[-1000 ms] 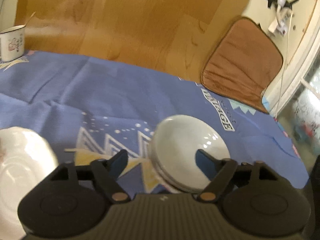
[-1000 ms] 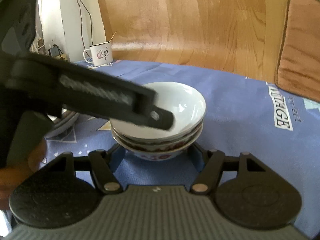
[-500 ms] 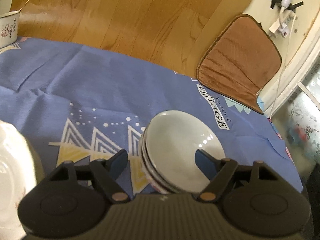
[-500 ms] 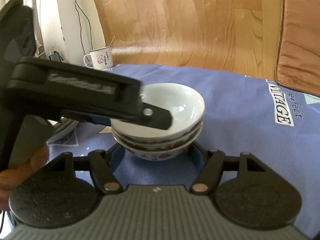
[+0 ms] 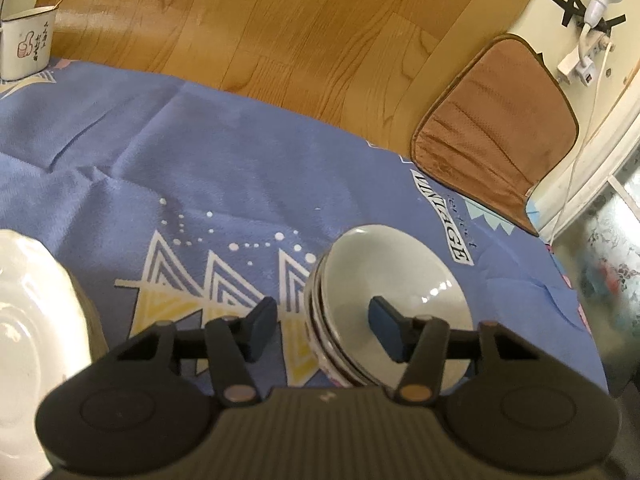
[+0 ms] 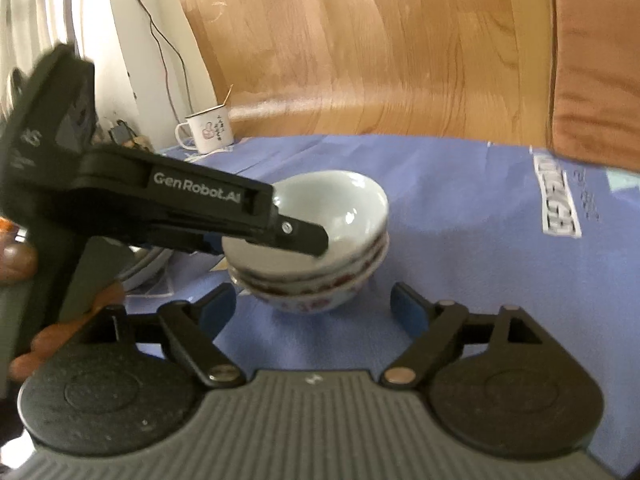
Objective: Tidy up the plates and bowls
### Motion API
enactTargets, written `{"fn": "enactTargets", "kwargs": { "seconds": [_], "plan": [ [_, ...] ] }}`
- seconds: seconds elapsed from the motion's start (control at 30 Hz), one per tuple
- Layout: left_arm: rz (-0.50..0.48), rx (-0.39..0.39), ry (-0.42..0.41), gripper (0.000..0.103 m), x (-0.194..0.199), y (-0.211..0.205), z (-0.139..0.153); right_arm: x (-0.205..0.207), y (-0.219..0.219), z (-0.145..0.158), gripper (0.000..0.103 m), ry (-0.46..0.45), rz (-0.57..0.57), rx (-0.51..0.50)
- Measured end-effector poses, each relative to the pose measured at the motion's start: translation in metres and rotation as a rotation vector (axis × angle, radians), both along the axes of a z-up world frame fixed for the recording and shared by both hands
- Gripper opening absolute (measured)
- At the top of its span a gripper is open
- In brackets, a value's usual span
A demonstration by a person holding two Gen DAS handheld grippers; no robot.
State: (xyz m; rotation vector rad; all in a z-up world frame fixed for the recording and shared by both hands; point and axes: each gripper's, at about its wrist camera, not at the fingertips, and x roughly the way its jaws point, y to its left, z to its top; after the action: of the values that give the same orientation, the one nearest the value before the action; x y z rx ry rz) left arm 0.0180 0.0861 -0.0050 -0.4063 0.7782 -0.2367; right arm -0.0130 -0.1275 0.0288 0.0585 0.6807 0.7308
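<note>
— So what is stacked on the blue cloth?

— Three bowls, nested one inside another, standing upright near the middle of the cloth. The top bowl is pale grey-white and glossy inside, with nothing in it; the lower ones show a red pattern on their outer walls.

— Where is the left gripper?

— Its jaws straddle the near-left rim of the stack and are closing: one blue pad sits inside the top bowl, the other outside the wall. From the left wrist view a gap still shows on both sides, so the pads do not press yet. In the right wrist view its black finger reaches over the rim into the bowl.

— And the right gripper?

— Just in front of the stack, low at its foot. Its jaws are opening, wide apart, with the bowls ahead of the pads and not touched by them.

— Any other dishes?

— A white plate with a scalloped rim lies to the left of the bowls, apart from them. A white enamel mug stands at the far corner of the cloth, a thin stick poking out of it.
</note>
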Motion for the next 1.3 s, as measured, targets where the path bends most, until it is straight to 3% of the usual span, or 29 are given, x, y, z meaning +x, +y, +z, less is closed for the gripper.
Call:
{"fn": "enactTargets", "kwargs": {
  "seconds": [0.23, 0.37, 0.5, 0.53, 0.6, 0.7, 0.93, 1.07, 1.3],
  "plan": [
    [-0.009, -0.055, 0.009, 0.051, -0.007, 0.008, 0.003, 0.024, -0.055, 0.019, 0.082, 0.193, -0.044, 0.209],
    [-0.024, -0.065, 0.008, 0.045, -0.008, 0.006, 0.003, 0.051, -0.053, 0.022, 0.051, 0.317, -0.079, 0.239],
    [-0.006, -0.037, -0.031, 0.039, -0.012, -0.001, -0.003, 0.068, -0.023, 0.009, 0.035, 0.414, -0.054, 0.185],
    [-0.002, -0.042, -0.036, 0.031, -0.013, 0.001, -0.002, 0.069, -0.017, 0.004, 0.031, 0.435, -0.059, 0.176],
    [-0.008, -0.080, -0.022, 0.031, -0.013, 0.007, -0.002, 0.068, -0.011, -0.003, 0.030, 0.452, -0.096, 0.190],
    [-0.003, -0.070, -0.030, 0.032, -0.017, 0.006, 0.003, 0.062, -0.008, -0.001, 0.027, 0.442, -0.117, 0.192],
    [0.050, -0.065, -0.141, 0.034, -0.048, 0.026, 0.041, 0.040, 0.003, 0.028, 0.026, 0.338, -0.100, 0.176],
    [0.140, -0.032, -0.171, 0.036, -0.070, 0.057, 0.059, 0.041, 0.032, 0.047, 0.026, 0.303, -0.034, 0.193],
    [0.304, -0.033, -0.095, 0.038, -0.094, 0.119, 0.049, 0.041, 0.117, 0.047, 0.026, 0.357, 0.125, 0.145]
  ]
}}
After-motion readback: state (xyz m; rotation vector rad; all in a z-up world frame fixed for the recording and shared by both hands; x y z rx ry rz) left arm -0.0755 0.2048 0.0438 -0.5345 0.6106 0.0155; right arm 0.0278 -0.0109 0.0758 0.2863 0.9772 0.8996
